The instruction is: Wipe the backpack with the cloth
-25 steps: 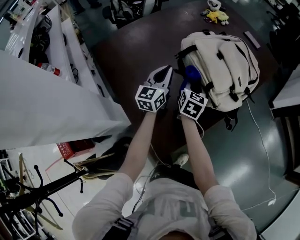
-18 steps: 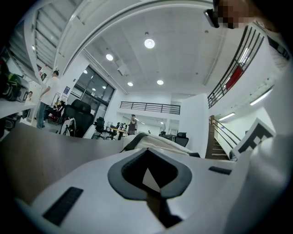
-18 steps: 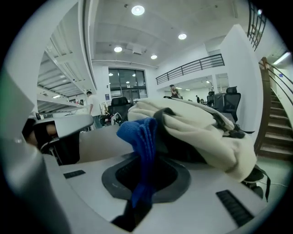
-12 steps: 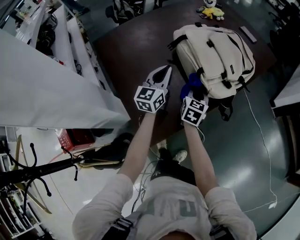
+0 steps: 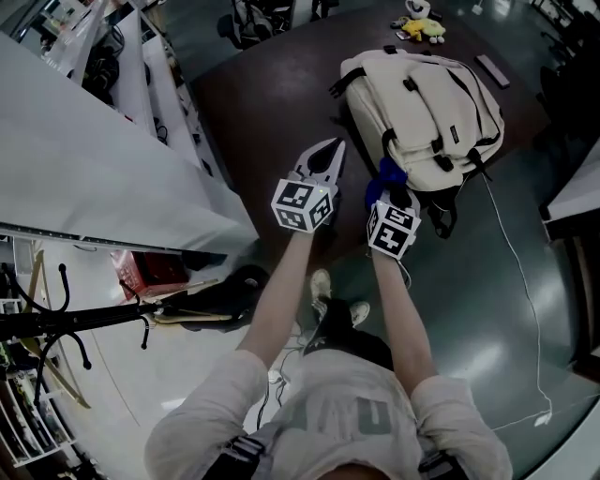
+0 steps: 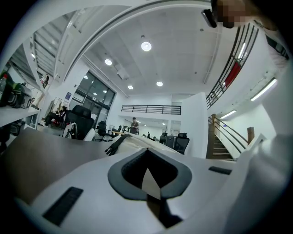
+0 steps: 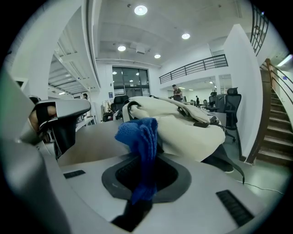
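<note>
The cream backpack (image 5: pixel 431 103) with black straps lies flat on the dark round tabletop (image 5: pixel 267 98), near its edge on the person's side. The blue cloth (image 7: pixel 139 137) meets the pack's near end, though whether it touches cannot be told. The right claw (image 5: pixel 388 190) is clamped on the cloth. The right gripper view shows the bunched upper end of the cloth standing above the jaws in front of the pack, while in the head view the claw covers most of it. The left claw (image 5: pixel 328 155) hovers over bare tabletop just beside the right one, jaws together and empty; its own view looks across the tabletop at a black strap end. A yellow toy (image 5: pixel 424 28) sits beyond the pack. A white cable (image 5: pixel 518 272) trails over the floor (image 5: pixel 487 319), and white panels (image 5: pixel 103 178) stand at the left.
</note>
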`<state>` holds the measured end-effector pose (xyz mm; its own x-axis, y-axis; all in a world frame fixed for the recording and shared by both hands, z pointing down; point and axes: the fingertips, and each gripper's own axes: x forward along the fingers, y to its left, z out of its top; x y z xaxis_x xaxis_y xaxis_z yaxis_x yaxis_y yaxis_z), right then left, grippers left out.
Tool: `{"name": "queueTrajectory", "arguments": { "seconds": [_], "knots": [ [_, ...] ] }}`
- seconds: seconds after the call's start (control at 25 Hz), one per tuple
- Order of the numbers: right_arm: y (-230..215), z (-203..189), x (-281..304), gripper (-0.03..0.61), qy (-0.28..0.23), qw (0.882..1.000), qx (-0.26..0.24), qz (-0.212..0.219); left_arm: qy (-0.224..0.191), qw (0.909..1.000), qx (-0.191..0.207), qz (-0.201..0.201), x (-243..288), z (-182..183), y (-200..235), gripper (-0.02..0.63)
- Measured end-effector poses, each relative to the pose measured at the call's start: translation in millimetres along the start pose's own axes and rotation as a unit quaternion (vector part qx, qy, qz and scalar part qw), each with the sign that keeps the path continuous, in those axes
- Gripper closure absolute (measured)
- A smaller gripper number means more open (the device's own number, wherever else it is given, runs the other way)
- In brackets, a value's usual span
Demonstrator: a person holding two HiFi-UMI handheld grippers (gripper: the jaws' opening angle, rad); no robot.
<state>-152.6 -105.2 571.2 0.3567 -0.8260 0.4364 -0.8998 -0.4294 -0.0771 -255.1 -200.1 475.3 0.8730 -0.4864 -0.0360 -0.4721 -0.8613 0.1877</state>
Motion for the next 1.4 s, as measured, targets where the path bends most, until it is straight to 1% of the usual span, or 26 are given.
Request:
{"name": "queueTrajectory", "arguments": {
  "seconds": [0.2, 0.28, 0.32, 0.36, 0.4, 0.44, 0.48, 0.52, 0.56, 0.64, 0.72, 0.84, 1.0, 1.08, 1.16, 1.28, 1.32, 1.4],
  "knots": [
    [-25.6, -13.7, -11.6, 0.537, 0.021, 0.999, -0.028, -0.003, -0.001, 1.0000, -0.002, -0.004, 4.9, 5.7, -16.3, 0.612],
    [-26.9, -13.3, -14.1, 0.537, 0.025, 0.999, -0.042, 0.009, -0.004, 1.0000, 0.000, -0.006, 12.3, 11.8, -21.6, 0.612],
    [-23.9, -12.2, -17.1, 0.537, 0.025, 0.998, -0.040, 0.033, -0.008, 1.0000, 0.000, -0.006, 15.9, 16.1, -24.3, 0.612],
    [-17.4, -10.6, -23.3, 0.537, 0.022, 0.997, -0.033, 0.073, -0.013, 0.9999, 0.001, -0.005, 19.1, 21.0, -27.4, 0.612],
    [-7.8, -7.8, -33.7, 0.537, 0.015, 0.991, -0.026, 0.127, -0.018, 0.9998, 0.003, -0.006, 21.7, 26.2, -30.8, 0.612],
    [2.8, -3.3, -47.3, 0.537, 0.003, 0.983, -0.026, 0.181, -0.023, 0.9997, 0.005, -0.007, 23.9, 31.4, -33.5, 0.612],
    [11.5, 3.8, -61.0, 0.537, -0.011, 0.974, -0.035, 0.224, -0.026, 0.9996, 0.008, -0.008, 25.7, 36.5, -34.9, 0.612],
    [16.6, 14.1, -72.0, 0.537, -0.026, 0.967, -0.050, 0.250, -0.030, 0.9995, 0.008, -0.007, 27.7, 41.1, -34.6, 0.612],
    [18.0, 28.2, -78.5, 0.537, -0.042, 0.962, -0.063, 0.263, -0.033, 0.9994, 0.004, -0.004, 30.3, 45.2, -32.8, 0.612],
    [12.2, 67.5, -78.3, 0.537, -0.076, 0.958, -0.070, 0.267, -0.040, 0.9992, -0.007, 0.005, 39.2, 51.9, -29.2, 0.612],
    [3.9, 114.8, -65.1, 0.537, -0.106, 0.956, -0.077, 0.264, -0.046, 0.9988, -0.011, 0.011, 52.2, 60.3, -28.1, 0.612],
    [-1.6, 180.7, -34.6, 0.537, -0.136, 0.948, -0.118, 0.263, -0.054, 0.9981, -0.011, 0.028, 71.1, 74.4, -24.8, 0.612],
    [3.5, 247.7, 17.7, 0.537, -0.147, 0.934, -0.190, 0.266, -0.065, 0.9962, -0.005, 0.058, 97.6, 90.6, -9.5, 0.612],
    [11.5, 270.9, 44.6, 0.537, -0.145, 0.925, -0.230, 0.265, -0.074, 0.9944, -0.012, 0.074, 108.4, 98.3, 3.2, 0.612],
    [18.0, 290.9, 69.1, 0.537, -0.146, 0.918, -0.255, 0.266, -0.083, 0.9926, -0.025, 0.085, 116.7, 103.6, 14.0, 0.612],
    [29.3, 309.8, 104.7, 0.537, -0.136, 0.907, -0.293, 0.270, -0.078, 0.9921, -0.016, 0.097, 124.0, 105.2, 28.1, 0.612],
    [35.3, 312.8, 117.6, 0.537, -0.130, 0.900, -0.317, 0.269, -0.075, 0.9916, -0.012, 0.104, 125.5, 104.7, 34.9, 0.612],
    [48.9, 312.1, 142.4, 0.537, -0.116, 0.883, -0.367, 0.267, -0.071, 0.9898, -0.016, 0.123, 125.8, 101.0, 49.2, 0.612]
  ]
}}
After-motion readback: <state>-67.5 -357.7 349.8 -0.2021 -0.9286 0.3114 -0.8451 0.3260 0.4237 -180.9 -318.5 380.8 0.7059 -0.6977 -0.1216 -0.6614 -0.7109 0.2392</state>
